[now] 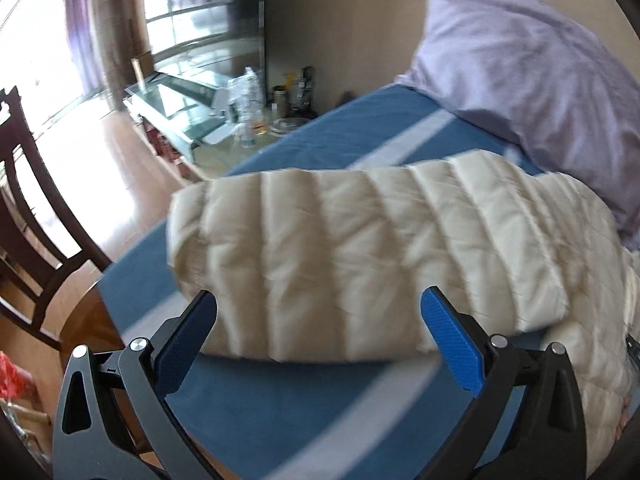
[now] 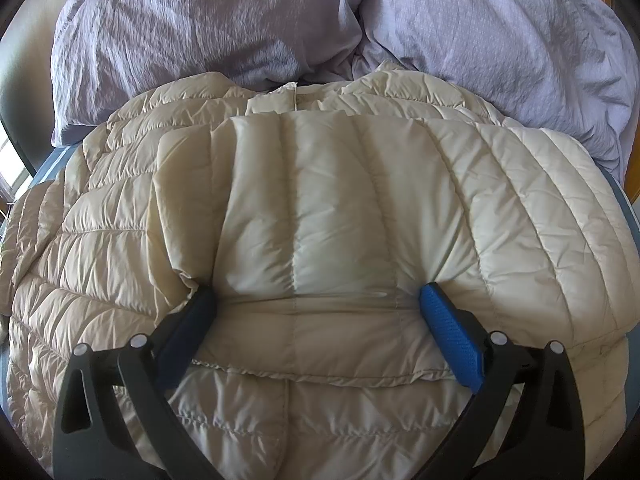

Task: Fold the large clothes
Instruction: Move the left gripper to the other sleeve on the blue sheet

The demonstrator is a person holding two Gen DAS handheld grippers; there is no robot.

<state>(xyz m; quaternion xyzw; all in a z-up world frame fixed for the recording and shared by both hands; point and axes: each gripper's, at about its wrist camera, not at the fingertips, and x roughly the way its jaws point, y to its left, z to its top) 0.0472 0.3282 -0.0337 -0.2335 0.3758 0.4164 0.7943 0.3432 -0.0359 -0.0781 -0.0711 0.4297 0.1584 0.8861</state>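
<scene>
A cream quilted puffer jacket (image 2: 320, 208) lies on a blue bedsheet (image 1: 280, 400). One sleeve (image 2: 344, 184) is folded across the jacket's body. In the left wrist view another sleeve (image 1: 340, 248) stretches out over the sheet toward the bed's left edge. My left gripper (image 1: 318, 308) is open, its blue-padded fingers on either side of the sleeve's near edge. My right gripper (image 2: 318, 300) is open, its fingertips pressing into the folded sleeve.
Lilac pillows (image 2: 200, 28) lie behind the jacket, one also in the left wrist view (image 1: 520, 60). A glass table (image 1: 192, 108) with bottles stands beyond the bed. A dark wooden chair (image 1: 24, 200) stands at the left on the wooden floor.
</scene>
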